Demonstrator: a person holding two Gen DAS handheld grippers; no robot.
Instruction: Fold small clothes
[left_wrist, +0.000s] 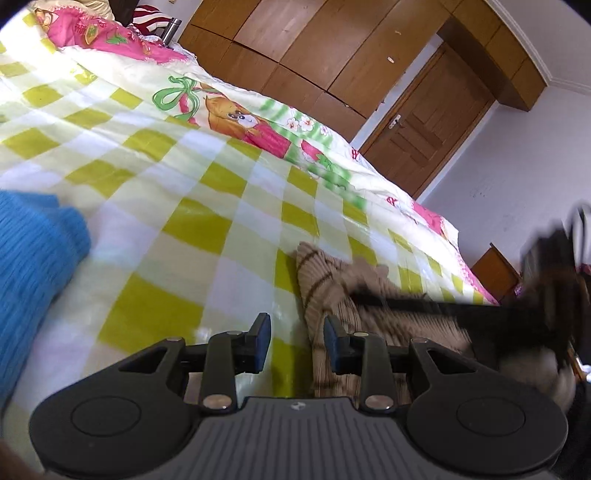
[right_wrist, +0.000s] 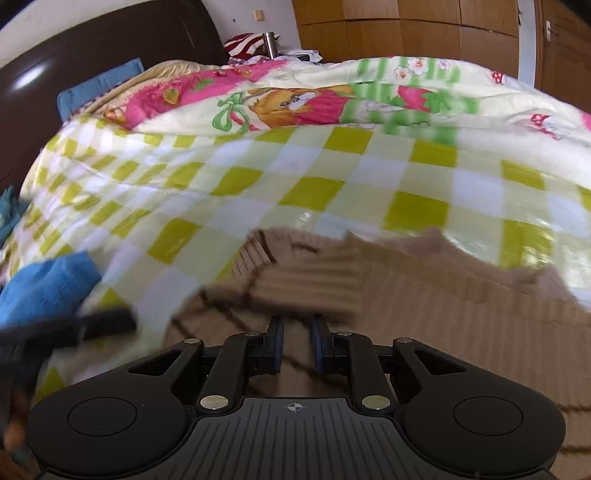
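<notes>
A beige ribbed sweater with thin dark stripes (left_wrist: 325, 277) lies rumpled on the checked bedspread (left_wrist: 192, 221). My left gripper (left_wrist: 296, 325) hovers at its left edge with jaws apart; the cloth edge lies under the right finger and nothing is pinched. In the right wrist view the same sweater (right_wrist: 424, 302) fills the lower right. My right gripper (right_wrist: 297, 326) is just above it with a narrow gap between the pads and no cloth in them. Motion-blurred, the right gripper (left_wrist: 480, 310) crosses the sweater in the left wrist view. The left gripper (right_wrist: 96, 325) shows as a dark blur at the left.
A blue knitted garment (left_wrist: 33, 251) lies on the bed to the left, seen also as blue cloth (right_wrist: 48, 284). A cartoon-print duvet (right_wrist: 295, 99) is bunched along the far side. Behind are a dark headboard (right_wrist: 92, 48), a steel flask (right_wrist: 271, 44), a wooden wardrobe (left_wrist: 314, 48) and a door (left_wrist: 417, 125).
</notes>
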